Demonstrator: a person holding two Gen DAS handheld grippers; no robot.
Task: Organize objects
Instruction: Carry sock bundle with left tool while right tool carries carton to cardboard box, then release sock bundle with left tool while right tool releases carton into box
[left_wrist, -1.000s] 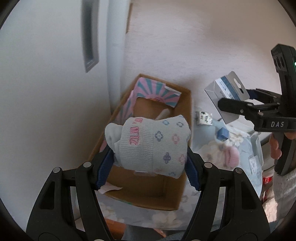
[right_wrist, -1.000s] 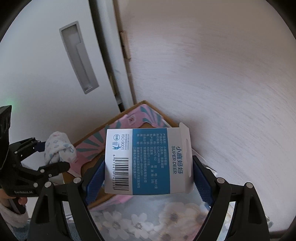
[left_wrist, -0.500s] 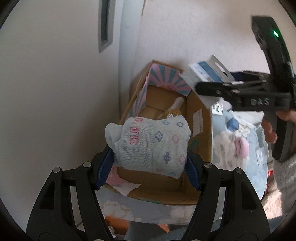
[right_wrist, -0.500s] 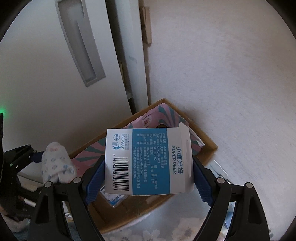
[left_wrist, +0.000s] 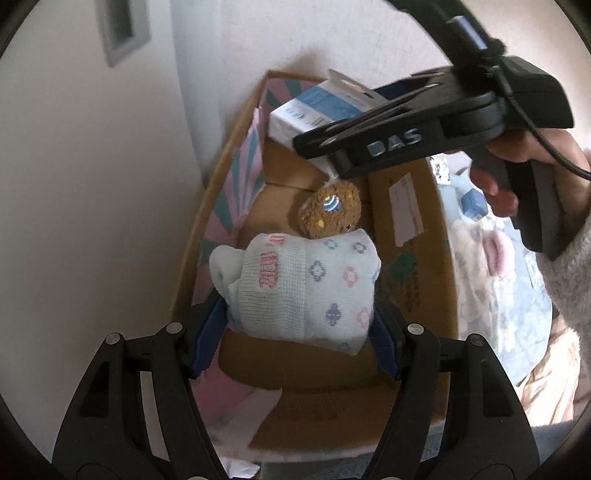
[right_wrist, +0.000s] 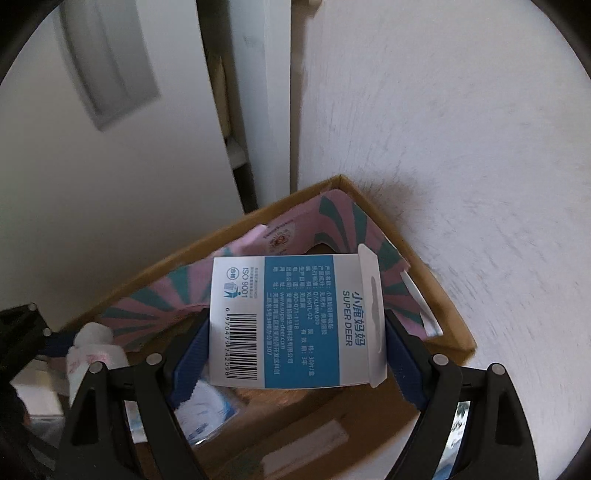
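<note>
Brown plush toy (left_wrist: 330, 210) half behind sock bundle (left_wrist: 306, 291)

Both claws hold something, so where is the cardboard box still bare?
Bare brown floor shows in the cardboard box between the brown plush toy and the pink striped flap. Around the plush toy it is crowded.

A white door (right_wrist: 92, 192) with a recessed grey handle (right_wrist: 110, 66) stands up and left of the gripper; a pale wood-grain floor (right_wrist: 461, 147) spreads up and right. A floral blue cloth (left_wrist: 491, 295) lies to the right.
</note>
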